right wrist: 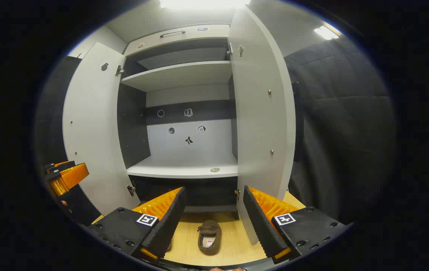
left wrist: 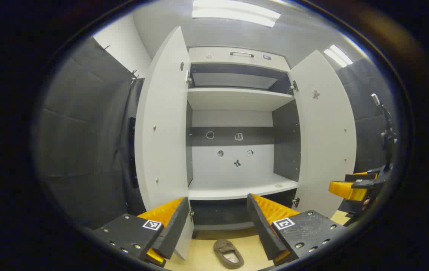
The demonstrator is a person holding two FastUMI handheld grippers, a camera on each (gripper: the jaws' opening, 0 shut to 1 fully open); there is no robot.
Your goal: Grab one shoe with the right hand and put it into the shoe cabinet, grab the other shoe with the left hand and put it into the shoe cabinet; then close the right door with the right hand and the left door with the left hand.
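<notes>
Facing the open cabinet (left wrist: 237,184), both the left gripper (left wrist: 218,222) and right gripper (right wrist: 212,220) gape empty above floor shoes (right wrist: 209,232).

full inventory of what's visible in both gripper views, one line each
shoe cabinet: 1, white with dark inner side panels, straight ahead, shelves bare of shoes
left door: 1, white, swung open
right door: 1, white, swung open
shoe: 1 visible, brown slipper, on the wooden floor in front of the cabinet, between the right gripper's fingers in its view
padded wall: dark grey, either side of the cabinet
ceiling lights: white, overhead
left gripper: fingers open, holding nothing
right gripper: fingers open, holding nothing
</notes>
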